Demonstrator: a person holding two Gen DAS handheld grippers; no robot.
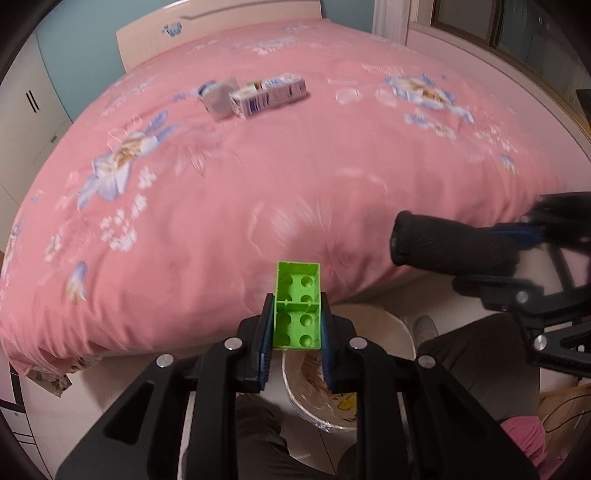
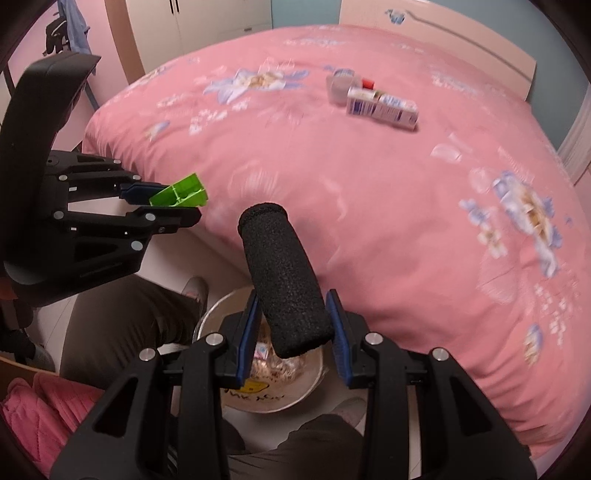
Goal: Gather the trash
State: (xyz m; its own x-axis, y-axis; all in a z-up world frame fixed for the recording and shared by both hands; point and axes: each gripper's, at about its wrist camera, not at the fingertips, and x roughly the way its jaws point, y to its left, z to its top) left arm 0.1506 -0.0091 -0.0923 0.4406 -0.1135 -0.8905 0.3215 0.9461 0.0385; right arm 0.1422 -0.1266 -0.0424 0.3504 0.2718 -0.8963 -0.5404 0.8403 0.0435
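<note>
My left gripper (image 1: 297, 325) is shut on a green toy brick (image 1: 297, 306), held over the foot of the bed; it also shows in the right wrist view (image 2: 181, 194). My right gripper (image 2: 293, 325) is shut on a black foam cylinder (image 2: 284, 277), which also shows in the left wrist view (image 1: 454, 243). Both hang above a lined trash bin (image 2: 314, 380) on the floor, also in the left wrist view (image 1: 391, 325). On the pink floral quilt (image 1: 258, 177) lie a white carton (image 1: 269, 94) and a small clear cup (image 1: 219, 98).
The person's legs (image 2: 122, 325) and shoe (image 2: 195, 290) are beside the bin. A pink padded cloth (image 2: 48, 410) lies at the lower left. A wardrobe (image 1: 22, 122) stands left of the bed, and a headboard (image 1: 221, 26) is at the far end.
</note>
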